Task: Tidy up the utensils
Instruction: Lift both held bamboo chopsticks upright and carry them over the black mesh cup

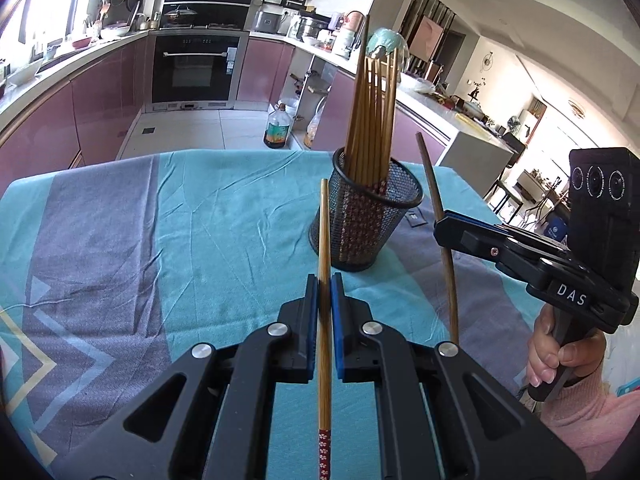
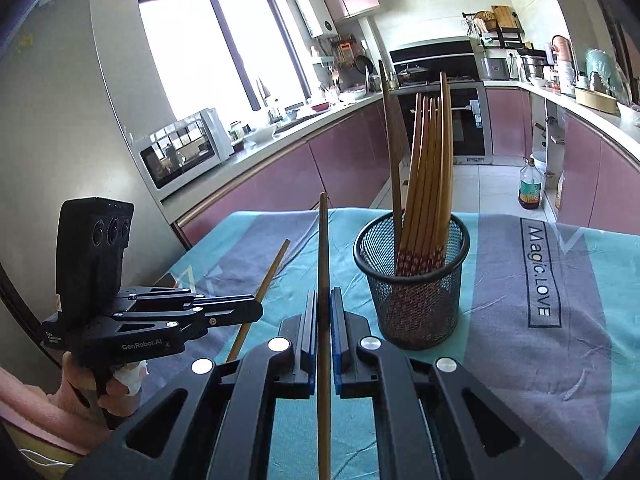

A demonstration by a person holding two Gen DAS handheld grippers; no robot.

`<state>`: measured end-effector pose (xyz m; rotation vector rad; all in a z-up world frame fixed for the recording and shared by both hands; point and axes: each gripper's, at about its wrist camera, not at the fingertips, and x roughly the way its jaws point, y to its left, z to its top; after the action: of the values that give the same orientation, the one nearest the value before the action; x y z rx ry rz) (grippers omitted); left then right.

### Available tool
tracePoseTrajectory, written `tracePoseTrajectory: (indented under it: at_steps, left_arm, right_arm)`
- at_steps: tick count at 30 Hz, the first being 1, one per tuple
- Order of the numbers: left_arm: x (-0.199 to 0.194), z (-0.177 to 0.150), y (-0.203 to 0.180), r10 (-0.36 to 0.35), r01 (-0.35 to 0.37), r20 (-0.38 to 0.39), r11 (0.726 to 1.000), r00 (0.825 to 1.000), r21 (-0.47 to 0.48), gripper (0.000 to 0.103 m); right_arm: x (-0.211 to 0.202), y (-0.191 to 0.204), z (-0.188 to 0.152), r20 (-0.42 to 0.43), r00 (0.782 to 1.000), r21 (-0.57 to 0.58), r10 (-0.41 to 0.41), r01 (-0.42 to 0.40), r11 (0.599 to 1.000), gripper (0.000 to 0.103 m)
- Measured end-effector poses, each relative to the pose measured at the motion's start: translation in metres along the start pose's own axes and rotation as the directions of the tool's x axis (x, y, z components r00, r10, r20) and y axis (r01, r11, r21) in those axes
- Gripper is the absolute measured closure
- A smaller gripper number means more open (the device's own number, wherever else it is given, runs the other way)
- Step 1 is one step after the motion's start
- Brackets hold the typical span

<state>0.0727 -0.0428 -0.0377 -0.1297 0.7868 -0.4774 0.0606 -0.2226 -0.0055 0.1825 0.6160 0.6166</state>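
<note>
A black mesh cup (image 1: pixel 366 216) (image 2: pixel 412 280) stands upright on the teal and grey tablecloth (image 1: pixel 160 220). Several wooden chopsticks (image 1: pixel 372 120) (image 2: pixel 428 168) lean inside it, red patterned ends down. My left gripper (image 1: pixel 324 284) (image 2: pixel 256 308) is shut on a light wooden chopstick (image 1: pixel 324 240) (image 2: pixel 272 272), held above the cloth just left of the cup. My right gripper (image 2: pixel 324 296) (image 1: pixel 440 226) is shut on a darker brown chopstick (image 2: pixel 324 248) (image 1: pixel 444 248), to the cup's right in the left wrist view. Both sticks point up and away.
The table's far edge runs just behind the cup. Beyond it lie a tiled floor with an oil bottle (image 1: pixel 276 128) (image 2: pixel 530 188), purple cabinets and an oven (image 1: pixel 196 68). A microwave (image 2: pixel 184 148) sits on the counter. A person's hand (image 1: pixel 548 356) grips the right handle.
</note>
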Motion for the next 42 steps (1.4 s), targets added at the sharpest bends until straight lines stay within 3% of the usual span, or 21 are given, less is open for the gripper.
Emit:
tracePoseTrajectory:
  at_steps: [16,42]
  left_arm:
    - [-0.028,0.018,-0.011,-0.044,0.043,0.085,0.999,0.995,0.013,0.096]
    - [-0.029,0.039,-0.020,-0.057,0.051,0.141,0.998,0.988,0.044,0.096]
  right_arm:
    - [-0.027,0.000,0.020,0.103,0.995,-0.017,-0.013,0.014,1.000,0.098]
    - [-0.036,0.001,0.037,0.155,0.988,-0.052,-0.024,0.032,0.998,0.098]
